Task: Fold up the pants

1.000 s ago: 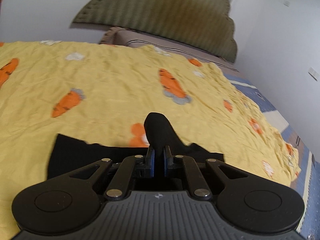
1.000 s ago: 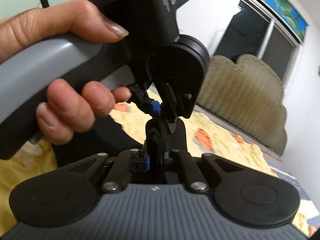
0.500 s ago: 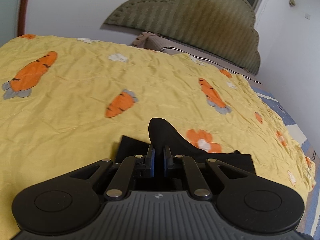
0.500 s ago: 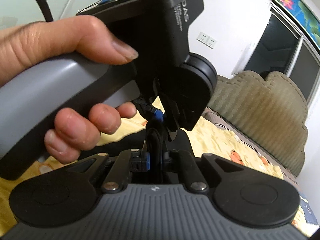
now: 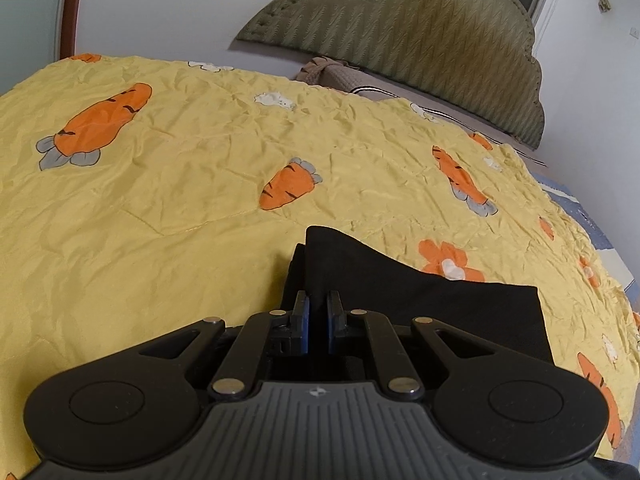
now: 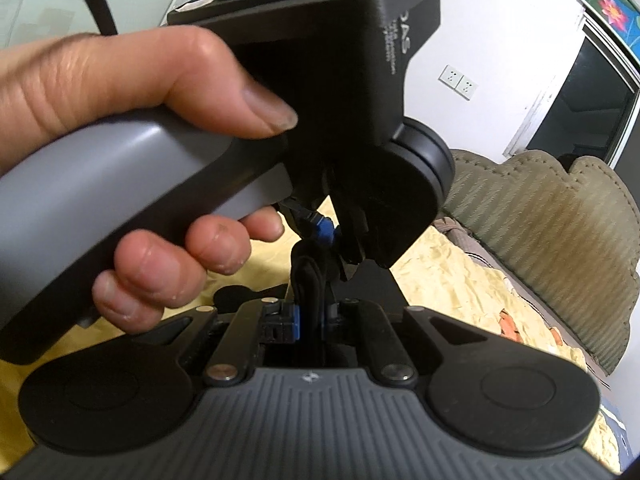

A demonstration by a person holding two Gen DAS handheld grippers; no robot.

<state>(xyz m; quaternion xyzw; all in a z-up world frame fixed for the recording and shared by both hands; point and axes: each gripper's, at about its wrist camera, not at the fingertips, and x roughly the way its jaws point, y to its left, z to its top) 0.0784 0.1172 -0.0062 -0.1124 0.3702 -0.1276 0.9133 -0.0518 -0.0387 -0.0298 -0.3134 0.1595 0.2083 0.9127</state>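
The black pants [image 5: 440,304] lie partly on the yellow bedspread [image 5: 180,208]. One raised fold of them runs up between the blue pads of my left gripper [image 5: 318,312], which is shut on the cloth. In the right wrist view my right gripper [image 6: 314,316] is shut on a bunched edge of the same pants [image 6: 306,276]. The left gripper [image 6: 326,240] pinches the fabric just beyond it. A hand [image 6: 140,112] around the left unit's grey handle [image 6: 120,184] fills most of that view and hides the rest of the pants.
A carrot-printed yellow bedspread covers the bed. An olive padded headboard [image 5: 420,40] stands against the white wall at the back, with a brown pillow [image 5: 332,70] below it. The bed's right edge shows a blue sheet [image 5: 580,216]. A dark window [image 6: 580,92] is at the right.
Both grippers have travelled together across the bed with the pants pinched. The left one has sunk closer to the bedspread, and more black cloth now lies flat to its right.
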